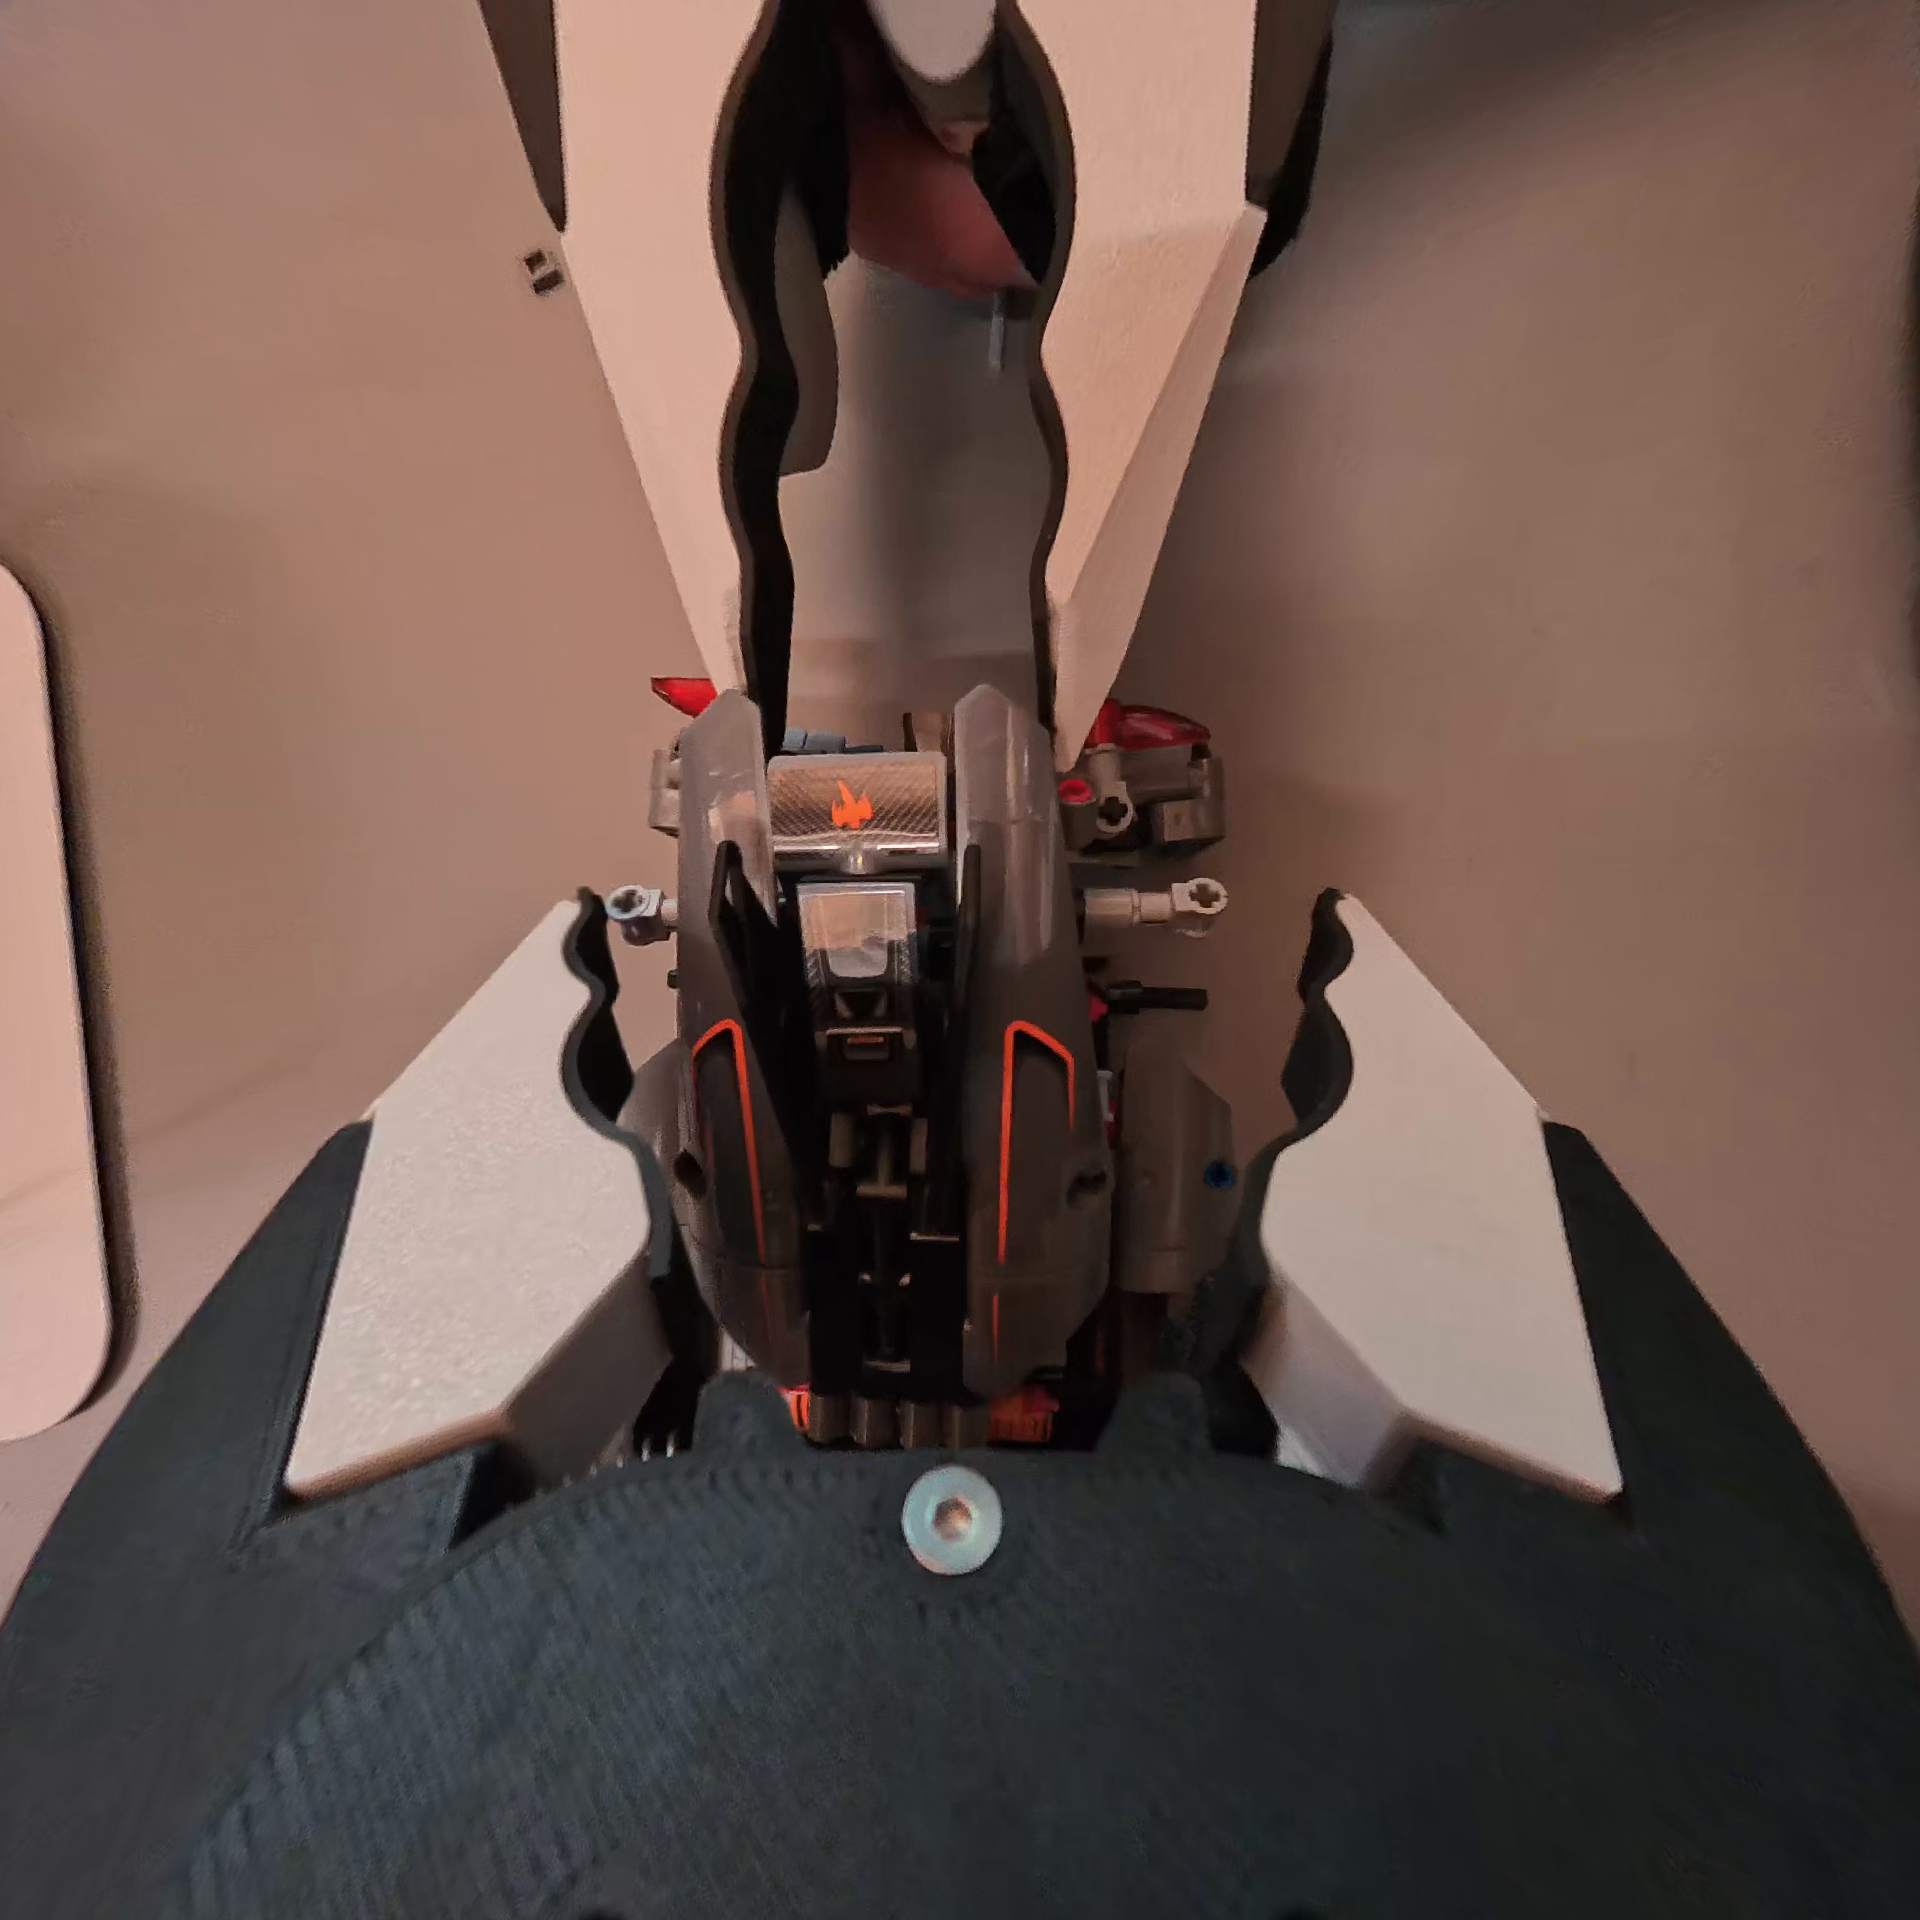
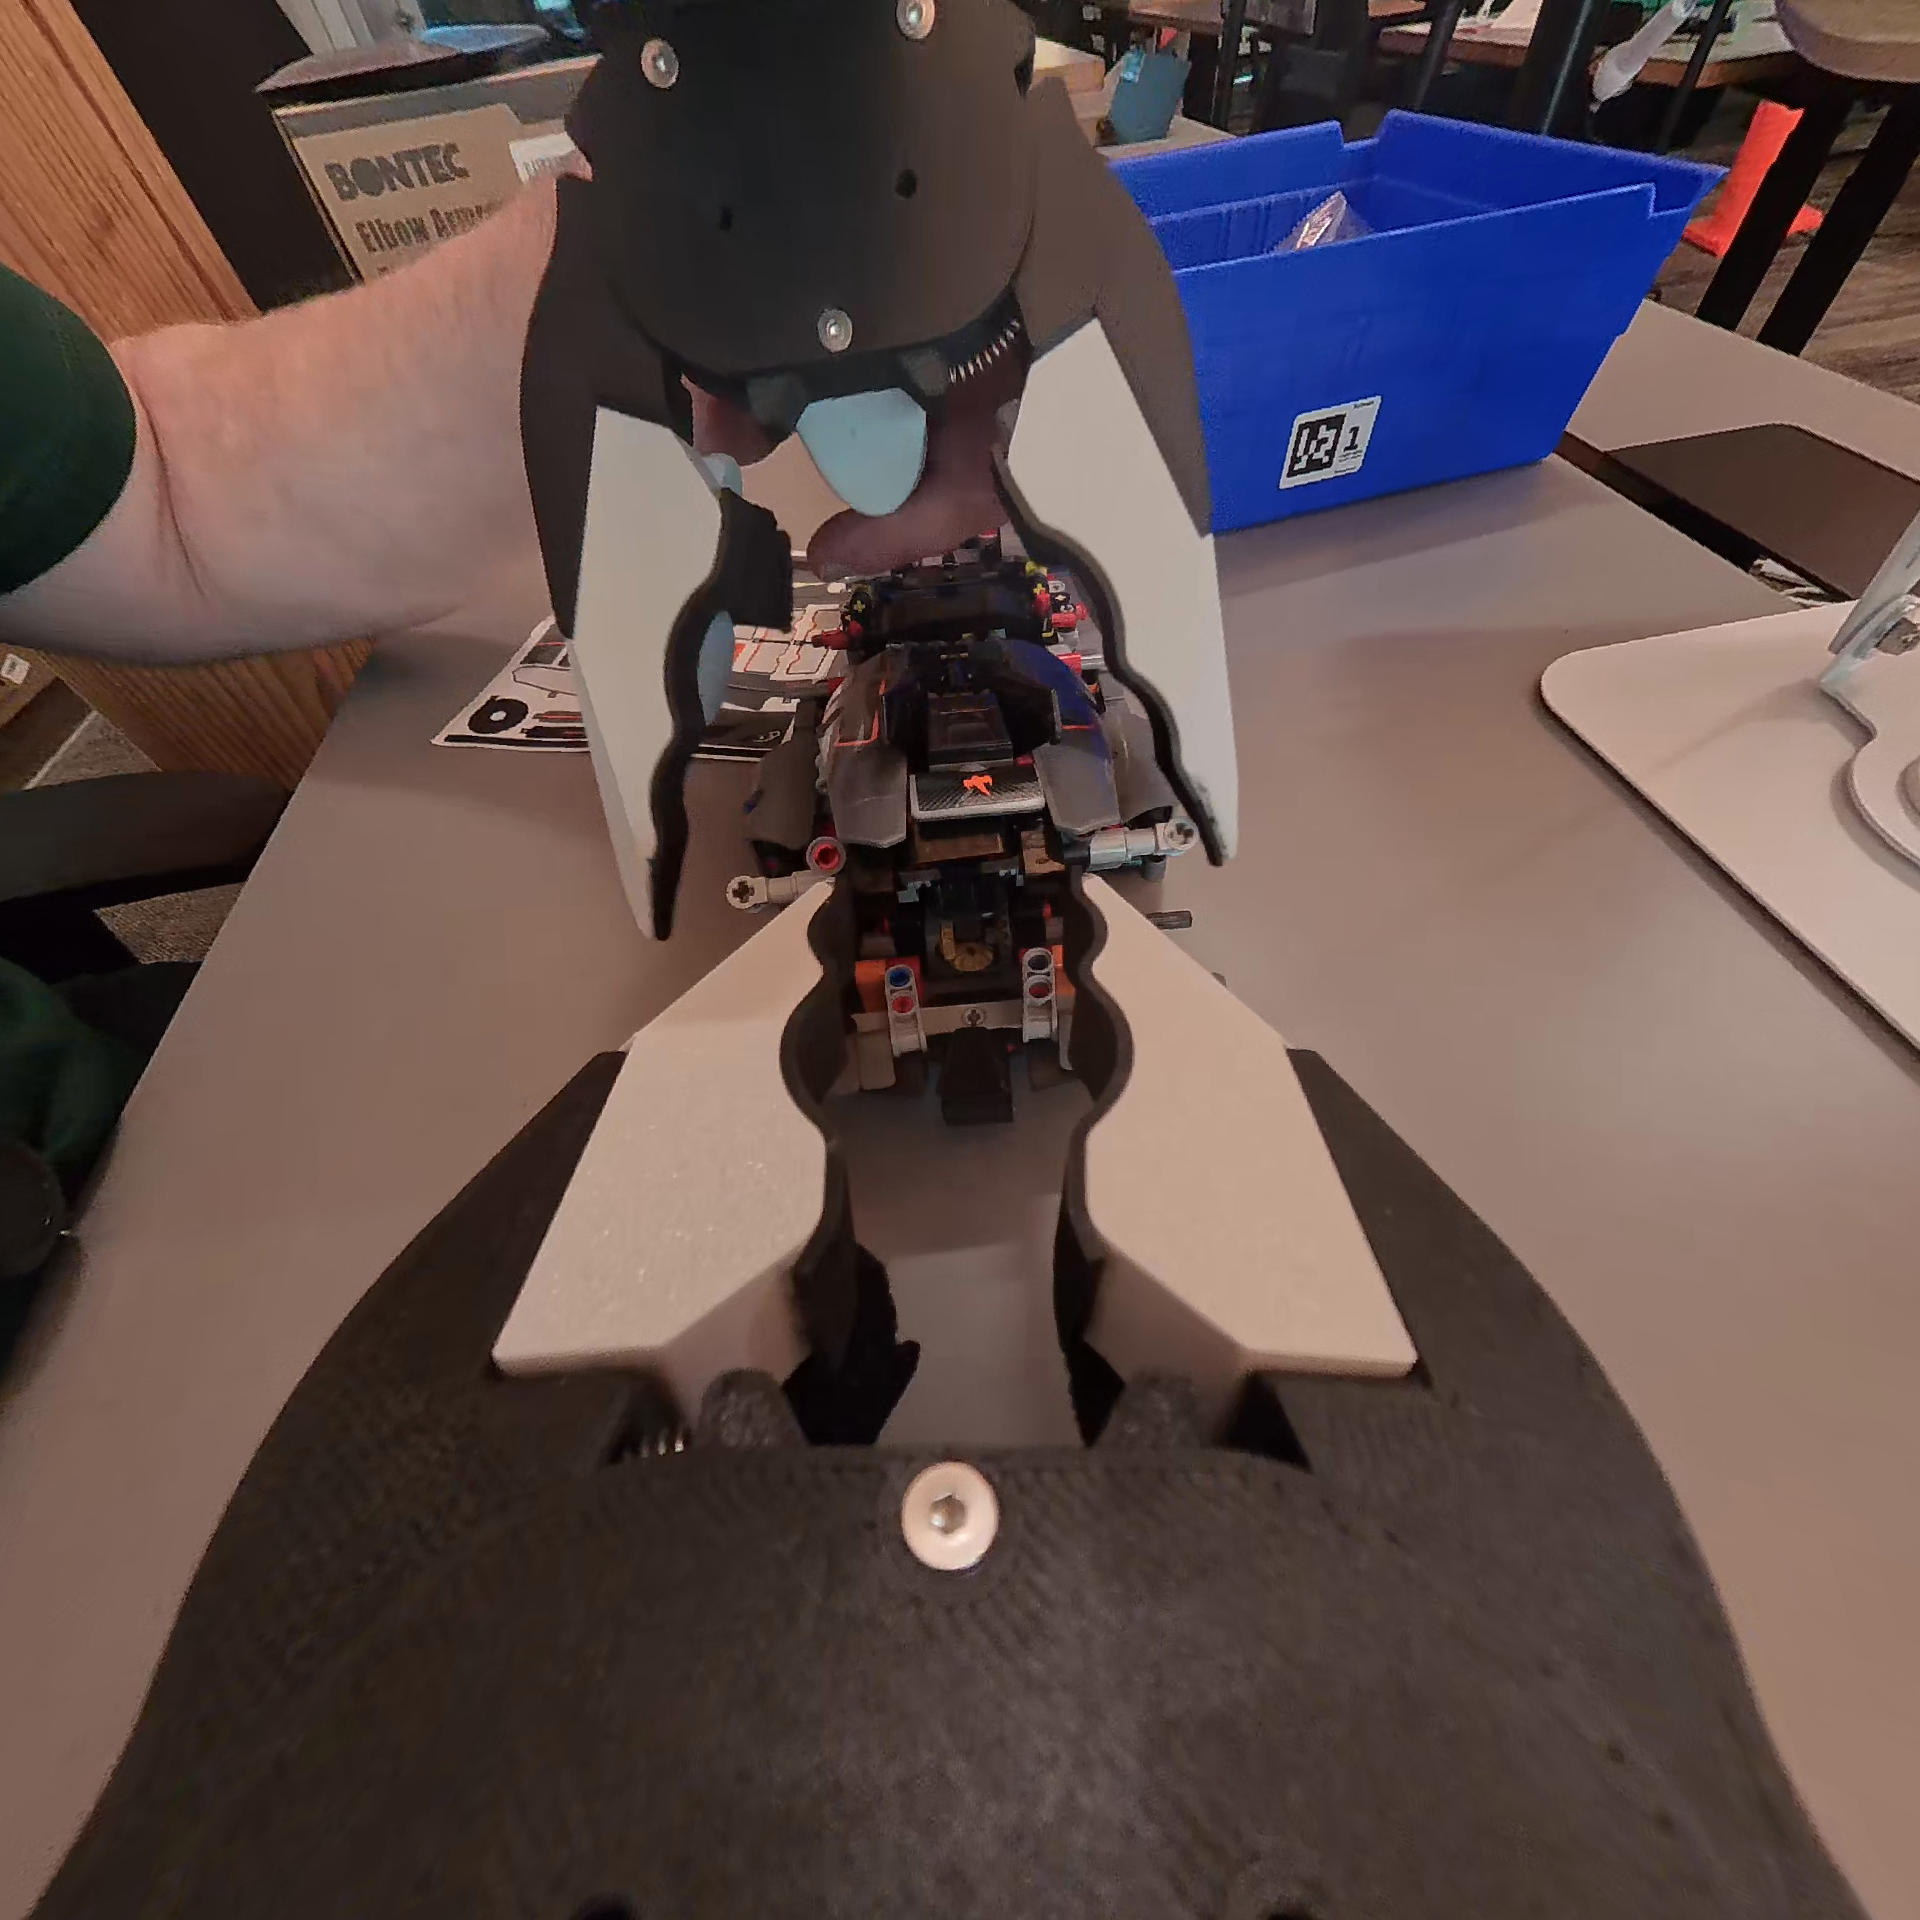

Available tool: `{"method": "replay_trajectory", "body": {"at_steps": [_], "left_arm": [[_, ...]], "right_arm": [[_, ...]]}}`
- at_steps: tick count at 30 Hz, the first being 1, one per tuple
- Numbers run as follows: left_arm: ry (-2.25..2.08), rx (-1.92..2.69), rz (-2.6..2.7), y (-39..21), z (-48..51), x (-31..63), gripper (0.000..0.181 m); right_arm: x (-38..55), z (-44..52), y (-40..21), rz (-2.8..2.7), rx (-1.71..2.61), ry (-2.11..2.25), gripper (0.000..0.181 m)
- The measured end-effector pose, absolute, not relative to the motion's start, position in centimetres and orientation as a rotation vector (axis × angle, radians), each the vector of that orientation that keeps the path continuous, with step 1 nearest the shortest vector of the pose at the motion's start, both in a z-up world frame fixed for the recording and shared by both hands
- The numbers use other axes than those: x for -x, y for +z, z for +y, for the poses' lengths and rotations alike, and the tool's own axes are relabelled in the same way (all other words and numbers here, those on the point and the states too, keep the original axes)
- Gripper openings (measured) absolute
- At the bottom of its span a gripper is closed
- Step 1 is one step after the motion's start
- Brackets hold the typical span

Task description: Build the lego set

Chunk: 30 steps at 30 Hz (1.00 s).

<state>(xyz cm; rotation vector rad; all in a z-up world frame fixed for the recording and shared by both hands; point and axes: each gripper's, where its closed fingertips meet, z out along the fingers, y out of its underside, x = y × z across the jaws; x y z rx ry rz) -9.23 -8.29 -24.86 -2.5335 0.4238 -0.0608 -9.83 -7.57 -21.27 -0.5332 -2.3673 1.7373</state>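
Note:
A dark grey and black lego car with orange trim stands on the grey table. It also shows in the right wrist view. My left gripper straddles the car's body, and its black pads press the side panels. In the right wrist view, the left gripper comes down from above. My right gripper is closed around the car's rear end, where orange and grey pin blocks show. In the left wrist view, the right gripper reaches in from the far side.
A blue bin stands at the back right. A printed sheet lies behind the car at left. A cardboard box is at the back left. A white stand base is at right. A person's forearm reaches in from the left. Less than 4 cm separates the two grippers' tips.

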Motion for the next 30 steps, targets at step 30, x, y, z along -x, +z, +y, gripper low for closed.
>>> {"method": "replay_trajectory", "body": {"at_steps": [30], "left_arm": [[-0.030, 2.558, 0.344, -21.8, -8.6, 12.1, 0.091]], "right_arm": [[12.1, -1.1, -20.4, -2.255, 0.805, 1.809, 0.046]]}}
